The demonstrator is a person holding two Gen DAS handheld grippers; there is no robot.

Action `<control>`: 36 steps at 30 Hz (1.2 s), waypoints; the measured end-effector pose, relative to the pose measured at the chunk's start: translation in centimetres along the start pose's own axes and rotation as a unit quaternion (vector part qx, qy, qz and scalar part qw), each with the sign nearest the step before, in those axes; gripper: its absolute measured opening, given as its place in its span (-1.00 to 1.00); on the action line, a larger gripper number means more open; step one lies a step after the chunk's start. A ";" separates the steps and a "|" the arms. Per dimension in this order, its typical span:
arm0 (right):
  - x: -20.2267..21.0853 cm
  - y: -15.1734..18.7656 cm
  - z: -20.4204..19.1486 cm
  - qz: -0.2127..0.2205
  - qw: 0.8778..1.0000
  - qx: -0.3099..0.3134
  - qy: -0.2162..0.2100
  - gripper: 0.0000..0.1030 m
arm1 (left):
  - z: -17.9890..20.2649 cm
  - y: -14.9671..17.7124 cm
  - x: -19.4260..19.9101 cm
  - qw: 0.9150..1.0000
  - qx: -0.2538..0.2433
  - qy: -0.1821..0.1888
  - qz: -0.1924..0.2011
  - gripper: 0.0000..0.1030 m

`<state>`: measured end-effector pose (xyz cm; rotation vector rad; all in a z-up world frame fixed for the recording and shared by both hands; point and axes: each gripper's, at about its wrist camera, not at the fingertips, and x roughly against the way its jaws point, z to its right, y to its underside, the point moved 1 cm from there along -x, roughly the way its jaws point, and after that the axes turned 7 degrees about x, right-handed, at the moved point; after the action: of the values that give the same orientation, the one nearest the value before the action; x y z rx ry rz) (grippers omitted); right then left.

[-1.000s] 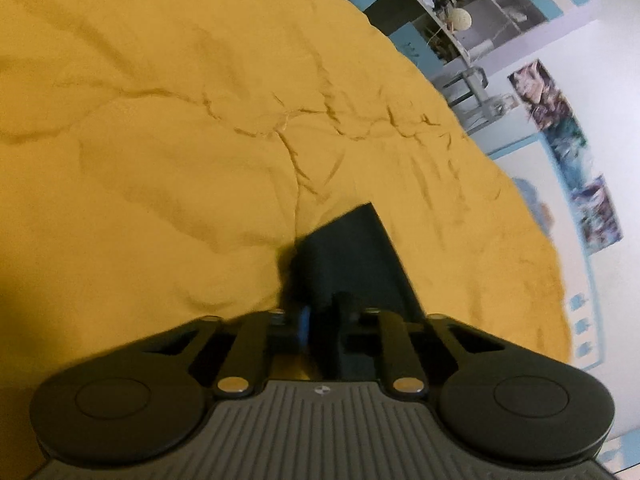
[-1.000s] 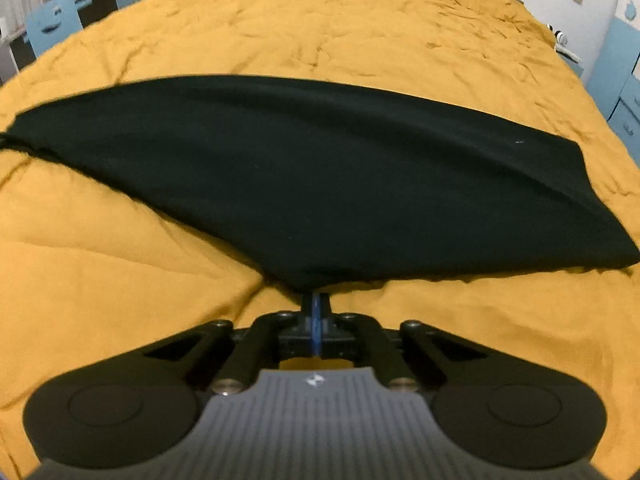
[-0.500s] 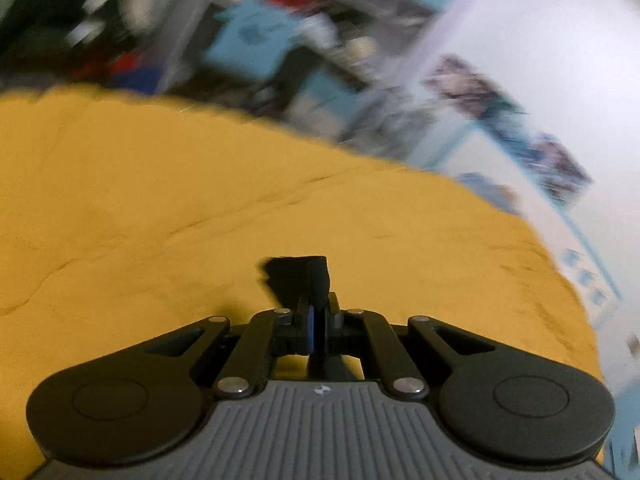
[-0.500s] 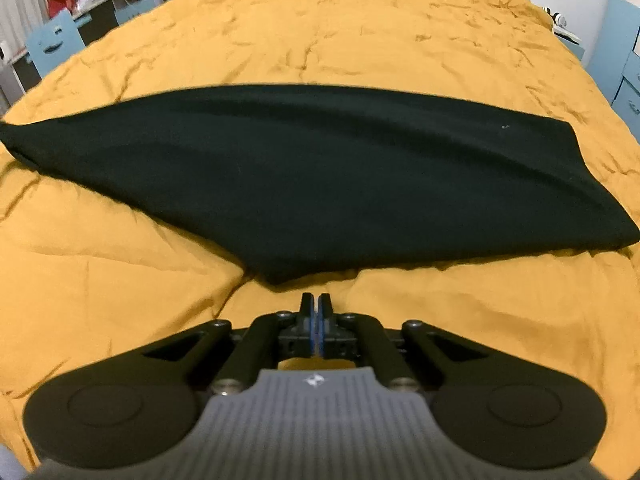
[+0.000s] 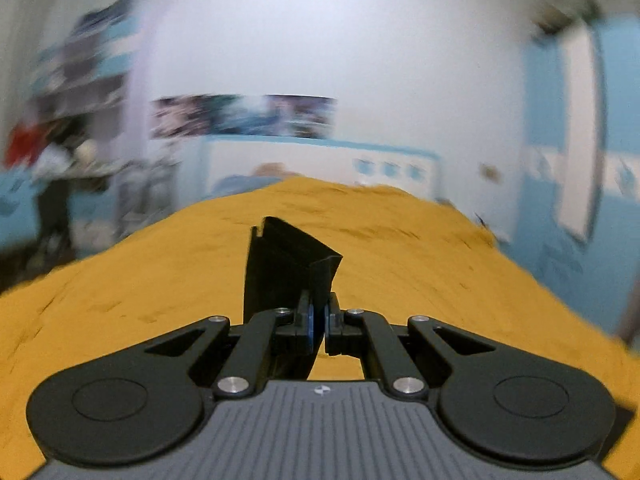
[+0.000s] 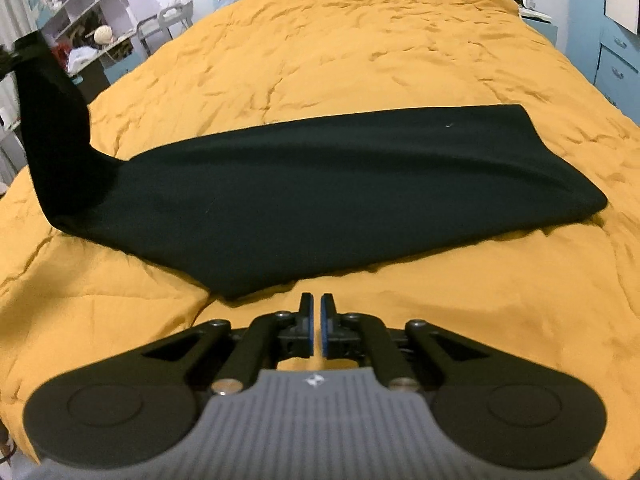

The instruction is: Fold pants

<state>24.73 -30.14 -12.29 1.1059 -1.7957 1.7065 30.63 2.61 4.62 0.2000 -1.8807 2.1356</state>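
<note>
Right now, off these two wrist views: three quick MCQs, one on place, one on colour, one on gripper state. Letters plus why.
1. Which end of the pants is lifted off the bed?
A. the end at the left of the right wrist view
B. the end at the right of that view
C. neither end

2. What colour is the bedspread?
A. white
B. mustard yellow
C. grey

3. How is the left gripper?
A. wide open over bare bedding
B. out of view
C. shut on the pants

Answers:
1 A: the fabric rises in a column at the left edge of the right wrist view, while the rest lies flat.
2 B: yellow cloth fills both views under the black pants.
3 C: a black fold stands up from between its closed pads; the right gripper has a narrow gap between its pads and holds nothing.
</note>
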 end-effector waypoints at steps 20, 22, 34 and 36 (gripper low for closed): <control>-0.3 1.6 0.8 -0.009 0.999 -0.020 -0.048 -0.99 | 10.0 18.4 -2.0 0.945 -0.037 0.130 -0.297 -0.57; -0.2 1.4 0.5 -0.006 0.998 -0.015 -0.054 -0.99 | 8.9 18.0 -2.3 0.941 0.001 0.142 -0.308 -0.53; -3.1 -2.2 1.0 0.004 0.983 -0.101 -0.154 -0.46 | 3.5 13.2 -2.9 0.954 0.109 0.094 -0.261 -0.53; -4.6 -3.2 1.1 0.001 0.977 -0.123 -0.171 -0.46 | 3.0 13.4 -3.8 0.956 0.107 0.070 -0.266 -0.53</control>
<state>30.15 -29.84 -13.98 1.3468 -2.1448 1.3043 29.96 -2.25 -8.75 0.5194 -1.3210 1.9070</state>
